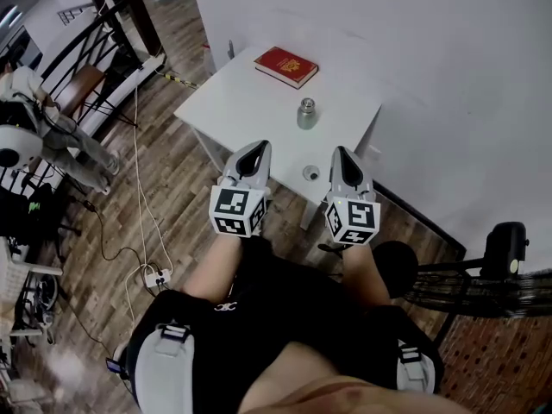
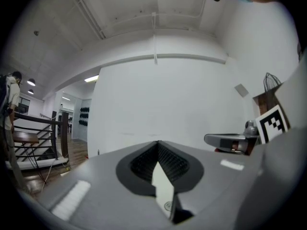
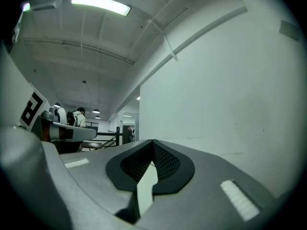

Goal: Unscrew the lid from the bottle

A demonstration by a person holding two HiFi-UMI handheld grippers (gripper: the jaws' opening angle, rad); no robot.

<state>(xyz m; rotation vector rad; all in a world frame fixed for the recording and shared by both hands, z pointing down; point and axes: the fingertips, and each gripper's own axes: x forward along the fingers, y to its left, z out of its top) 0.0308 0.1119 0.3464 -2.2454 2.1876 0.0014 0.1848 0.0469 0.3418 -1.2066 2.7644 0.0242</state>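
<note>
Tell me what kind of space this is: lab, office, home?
Likely an indoor lab or test workspace, not a home: a small white table against a bare white wall, cables and a power strip across the wood floor, a strip light on an exposed ceiling.

L claw point(image 2: 157, 145) jaws shut, nothing btwn them, aimed at white wall point(image 2: 158, 95). R claw point(image 2: 213, 139) w/ marker cube point(image 2: 272, 122) at right. Far left: railing point(image 2: 33, 128), 1 person point(image 2: 12, 87).

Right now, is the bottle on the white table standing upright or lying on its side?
Upright: the bottle stands on its base on the table, top pointing up.
</note>
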